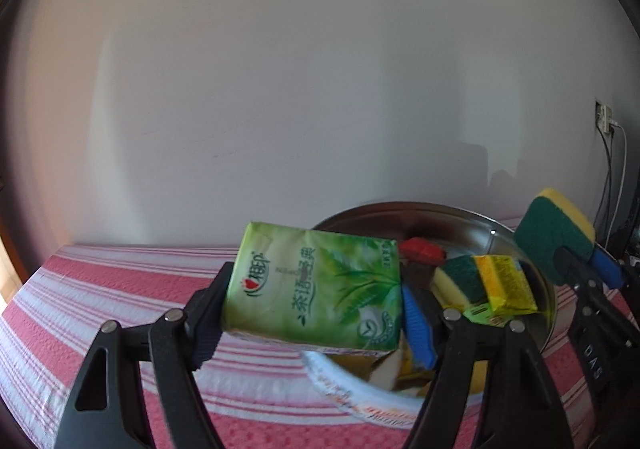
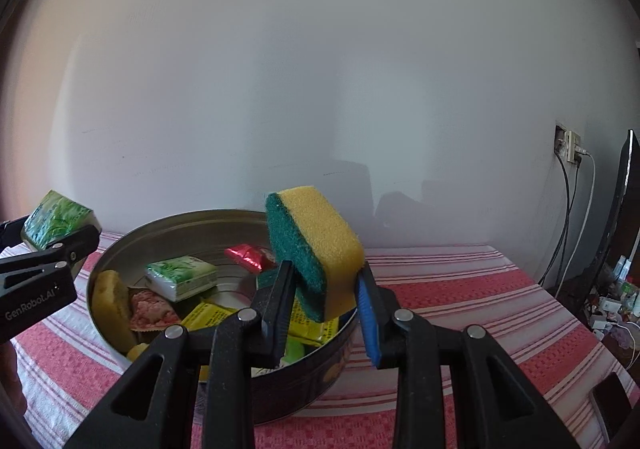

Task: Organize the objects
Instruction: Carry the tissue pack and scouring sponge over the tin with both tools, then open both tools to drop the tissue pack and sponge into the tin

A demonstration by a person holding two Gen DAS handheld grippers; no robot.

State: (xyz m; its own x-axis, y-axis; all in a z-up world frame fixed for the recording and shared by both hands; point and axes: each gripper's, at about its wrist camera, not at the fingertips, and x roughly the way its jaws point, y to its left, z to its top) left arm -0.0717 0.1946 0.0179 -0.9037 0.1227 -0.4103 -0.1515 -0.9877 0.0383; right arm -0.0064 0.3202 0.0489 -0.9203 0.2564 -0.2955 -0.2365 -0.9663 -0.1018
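Left tongs (image 1: pixel 316 309) grasping tissue pack (image 1: pixel 316 285), right tongs (image 2: pixel 324 301) grasping sponge (image 2: pixel 316 249); keep both level, clear tin (image 2: pixel 120 249) rim.

Right gripper (image 2: pixel 324 289) clamps a yellow-and-green sponge (image 2: pixel 316 249) between its fingers (image 2: pixel 276 305), above the near rim of a round metal tin (image 2: pixel 120 253). Tin sits on the red-striped cloth (image 2: pixel 460 289); inside lie a tissue pack (image 2: pixel 182 277) and red wrapper (image 2: pixel 250 255). Left gripper (image 2: pixel 48 249) at left edge grips another green tissue pack (image 2: pixel 56 219).
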